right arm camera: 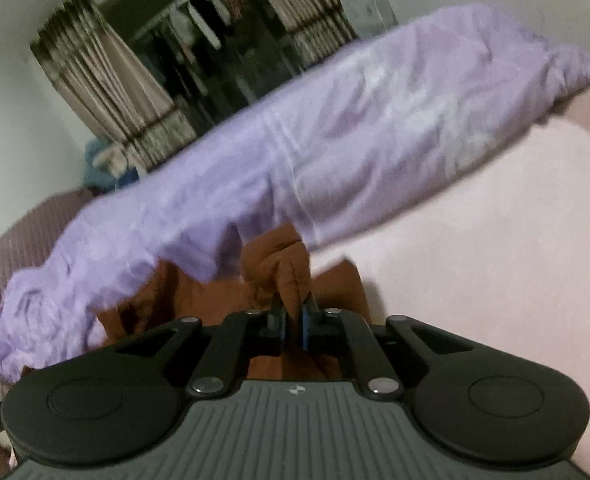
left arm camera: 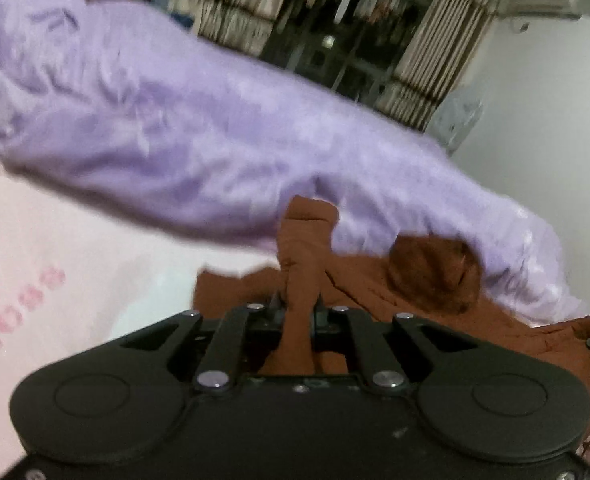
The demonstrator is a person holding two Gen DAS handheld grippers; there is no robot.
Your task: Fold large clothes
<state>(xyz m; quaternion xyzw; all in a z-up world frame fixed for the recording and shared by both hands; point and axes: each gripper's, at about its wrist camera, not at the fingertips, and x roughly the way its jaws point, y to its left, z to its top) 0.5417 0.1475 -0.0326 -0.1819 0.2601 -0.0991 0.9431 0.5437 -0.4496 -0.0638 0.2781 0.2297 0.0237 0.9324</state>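
Left wrist view: left gripper (left arm camera: 298, 304) jaws pinching brown garment (left arm camera: 375, 280) fold straight ahead; cloth spreads right on pink bed (left arm camera: 75, 272), lilac garment (left arm camera: 175, 132) bunched beyond.

Right wrist view: right gripper (right arm camera: 293, 312) jaws pinching same brown cloth, which spreads left. Only this view shows mauve quilt (right arm camera: 11, 240) far left.

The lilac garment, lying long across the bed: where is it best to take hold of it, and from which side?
Probably the near long edge of the lilac garment, approached from the pink sheet side: that edge lies exposed. Both tools, left and right, are shut on the brown cloth.
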